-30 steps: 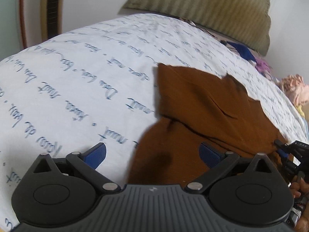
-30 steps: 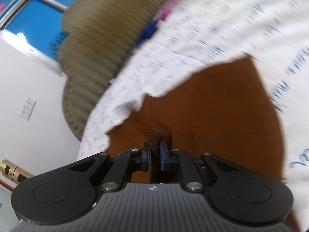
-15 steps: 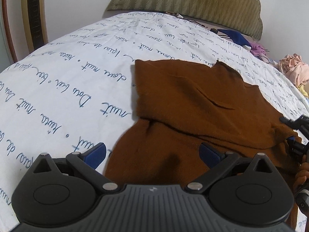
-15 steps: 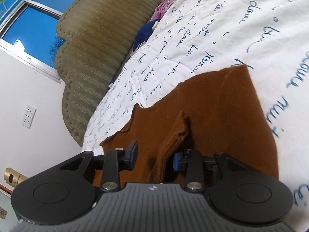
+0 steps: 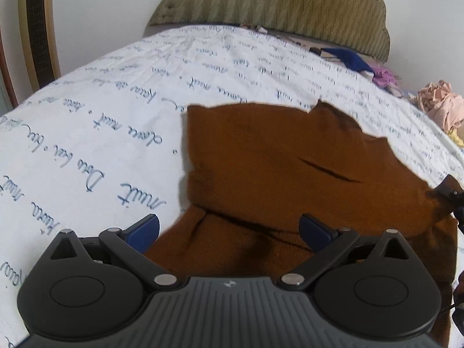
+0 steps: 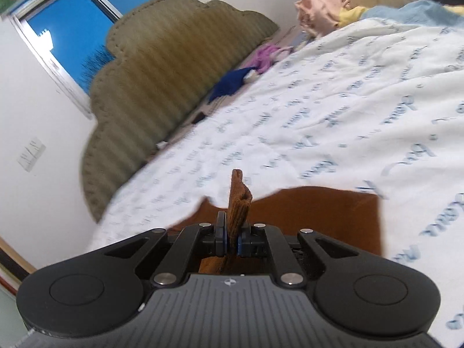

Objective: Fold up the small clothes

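Observation:
A brown knit garment lies partly folded on the white bedsheet with blue writing. My left gripper is open and empty, hovering over the garment's near edge. My right gripper is shut on a fold of the brown garment, with a tuft of cloth sticking up between the pads. The right gripper also shows at the right edge of the left wrist view.
An olive padded headboard stands at the far end of the bed. Blue, purple and pink clothes lie near it. A window is in the wall beyond the headboard.
My right gripper opened around a fold of the brown garment half a second ago and has now shut on it and tilted upward. My left gripper stayed open and shifted slightly.

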### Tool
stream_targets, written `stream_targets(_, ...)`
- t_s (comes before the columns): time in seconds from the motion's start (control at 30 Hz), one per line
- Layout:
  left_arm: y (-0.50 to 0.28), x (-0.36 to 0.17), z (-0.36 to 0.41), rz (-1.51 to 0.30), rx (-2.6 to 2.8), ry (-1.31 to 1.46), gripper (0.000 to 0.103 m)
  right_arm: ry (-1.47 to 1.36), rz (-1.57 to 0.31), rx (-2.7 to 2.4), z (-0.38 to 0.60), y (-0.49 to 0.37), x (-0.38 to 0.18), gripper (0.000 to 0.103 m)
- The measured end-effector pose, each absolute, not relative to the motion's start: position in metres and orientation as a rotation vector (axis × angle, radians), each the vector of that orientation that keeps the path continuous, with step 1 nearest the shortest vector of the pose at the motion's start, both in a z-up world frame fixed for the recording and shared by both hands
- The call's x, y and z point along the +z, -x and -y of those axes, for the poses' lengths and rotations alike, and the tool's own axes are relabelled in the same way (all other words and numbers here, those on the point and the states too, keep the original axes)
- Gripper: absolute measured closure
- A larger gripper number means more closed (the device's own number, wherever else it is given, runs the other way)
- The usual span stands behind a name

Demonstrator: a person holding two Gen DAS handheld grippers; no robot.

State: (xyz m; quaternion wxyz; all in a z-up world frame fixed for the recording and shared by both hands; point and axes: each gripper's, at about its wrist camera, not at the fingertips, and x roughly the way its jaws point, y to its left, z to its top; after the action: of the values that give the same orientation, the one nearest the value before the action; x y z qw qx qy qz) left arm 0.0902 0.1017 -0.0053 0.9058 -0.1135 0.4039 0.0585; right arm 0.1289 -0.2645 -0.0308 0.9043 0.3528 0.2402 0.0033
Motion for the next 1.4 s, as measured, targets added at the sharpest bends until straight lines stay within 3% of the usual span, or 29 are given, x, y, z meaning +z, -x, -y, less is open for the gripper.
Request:
stream_targets(0.43,-0.09,-0.015,-0.099,-0.861,0.128,0.202,0.0,-0.737,-0.561,-0.038,0.272,-0.122,-0.057,0.088)
stream_targets(1.0,-0.088,-0.023,-0.092,-0.871,0.13,0.159,0.0,-0.456,-0.471,-0.097,0.262,-0.085,-0.033,0.042)
stream_targets(1.1,-0.087,-0.024,-0.09,-0.869,0.133,0.147,0.0,-0.323,-0.448,-0.077,0.247,-0.075,-0.028,0.032)
stream_targets(1.17,-0.086,-0.024,-0.089,-0.865,0.134,0.141,0.0,-0.218,-0.446,-0.051,0.235,-0.069,-0.027,0.02)
stream_targets(1.4,-0.075,-0.026,-0.085,-0.837,0.137,0.121,0.0,0.004,-0.524,-0.068,0.208,-0.066,-0.038,0.012)
